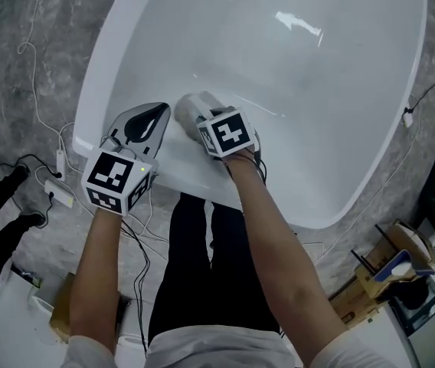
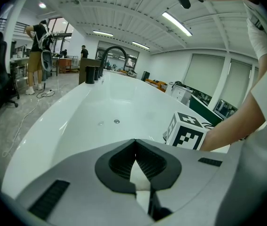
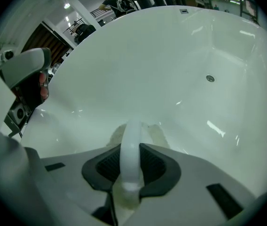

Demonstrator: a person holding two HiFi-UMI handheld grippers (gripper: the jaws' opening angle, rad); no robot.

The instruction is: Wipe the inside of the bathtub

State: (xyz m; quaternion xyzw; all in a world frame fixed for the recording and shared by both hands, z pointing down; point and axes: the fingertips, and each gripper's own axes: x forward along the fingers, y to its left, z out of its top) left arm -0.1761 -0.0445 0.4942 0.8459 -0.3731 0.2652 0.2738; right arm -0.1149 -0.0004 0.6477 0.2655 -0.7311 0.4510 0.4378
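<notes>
My right tool pinches the white-handled pad against the bathtub wall just ahead. Pressing hard on that slick curve could twist the handle loose. My left tool, pressed together and empty, sits just beside.

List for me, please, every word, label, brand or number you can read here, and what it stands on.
No text can be read.
The cubes on the left gripper and right gripper: black-and-white square markers only, no letters.
The bathtub and the white wiping tool in the right gripper's jaws: no print.
The cardboard boxes on the floor: any print is too small to read.
</notes>
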